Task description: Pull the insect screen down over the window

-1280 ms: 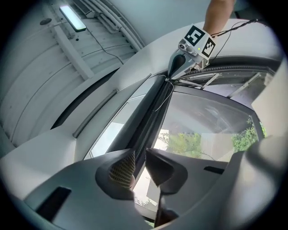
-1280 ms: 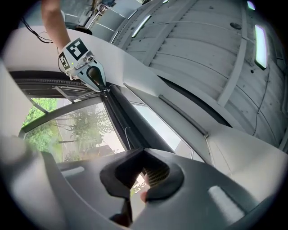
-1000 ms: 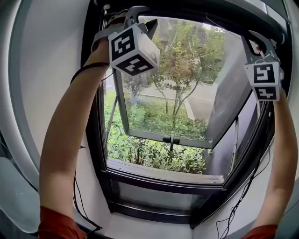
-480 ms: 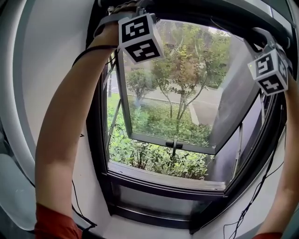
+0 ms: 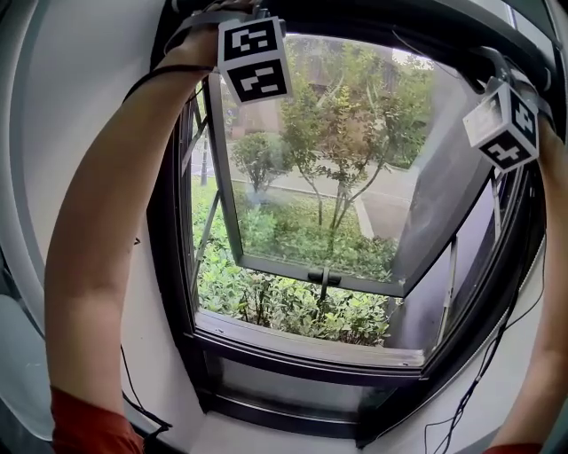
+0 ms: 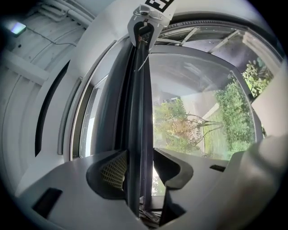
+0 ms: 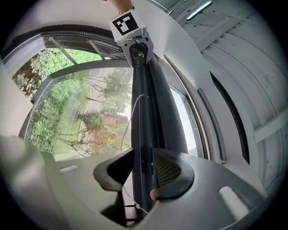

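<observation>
Head view: both arms are raised to the top of the window (image 5: 182,266). The left tool (image 5: 251,55) is at the upper left corner and the right tool (image 5: 502,122) at the upper right, each showing its marker cube. The jaws are not visible from here. The screen bar (image 5: 390,25) sits high along the dark top edge of the frame, so the opening below is uncovered. The sash (image 5: 311,270) is tilted outward, with trees (image 5: 342,133) and shrubs behind the glass. Cables (image 5: 461,399) hang at the lower right.

Left gripper view: the left tool is closed on the screen bar. The dark bar runs straight up between the two pads, and the mesh-faced pad (image 6: 113,170) presses its side. The far end of the bar reaches the right tool at the top of the frame. Glass and greenery are to the right.

Right gripper view: the right tool is also clamped on the screen bar, which sits between both jaws. A thin cord (image 7: 130,121) hangs beside it. The left tool holds the bar's far end at the top. The ceiling is to the right.
</observation>
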Available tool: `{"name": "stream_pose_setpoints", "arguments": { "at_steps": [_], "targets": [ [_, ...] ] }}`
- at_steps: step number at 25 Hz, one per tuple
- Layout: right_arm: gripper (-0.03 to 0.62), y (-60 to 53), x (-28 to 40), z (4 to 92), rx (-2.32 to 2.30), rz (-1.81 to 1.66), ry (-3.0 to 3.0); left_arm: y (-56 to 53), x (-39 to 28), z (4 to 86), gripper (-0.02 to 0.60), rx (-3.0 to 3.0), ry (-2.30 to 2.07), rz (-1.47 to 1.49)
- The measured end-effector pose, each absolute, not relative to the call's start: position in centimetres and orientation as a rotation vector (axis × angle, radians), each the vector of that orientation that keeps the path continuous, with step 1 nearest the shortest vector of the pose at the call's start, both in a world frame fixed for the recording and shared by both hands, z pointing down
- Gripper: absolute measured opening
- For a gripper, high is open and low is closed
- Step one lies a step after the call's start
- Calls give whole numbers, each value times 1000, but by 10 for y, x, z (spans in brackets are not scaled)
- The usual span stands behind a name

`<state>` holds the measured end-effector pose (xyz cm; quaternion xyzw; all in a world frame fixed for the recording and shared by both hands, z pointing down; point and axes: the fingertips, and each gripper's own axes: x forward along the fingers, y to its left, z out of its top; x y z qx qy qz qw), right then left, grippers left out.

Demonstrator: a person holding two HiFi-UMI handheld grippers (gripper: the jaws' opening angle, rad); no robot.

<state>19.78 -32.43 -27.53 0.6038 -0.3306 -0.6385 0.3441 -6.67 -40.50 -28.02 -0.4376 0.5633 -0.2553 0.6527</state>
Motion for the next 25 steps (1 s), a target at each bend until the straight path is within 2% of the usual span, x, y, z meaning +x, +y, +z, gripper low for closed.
{"name": "stream_pose_setpoints", "arguments": {
  "at_steps": [5, 25],
  "targets": [
    [144, -332, 214, -277, 1594, -1616, -867, -413, -72, -285, 167, -991, 1307, -582],
    [153, -330, 212, -286, 1617, -1571, -922, -411, -70, -284, 166, -926, 1295, -599]
  ]
}}
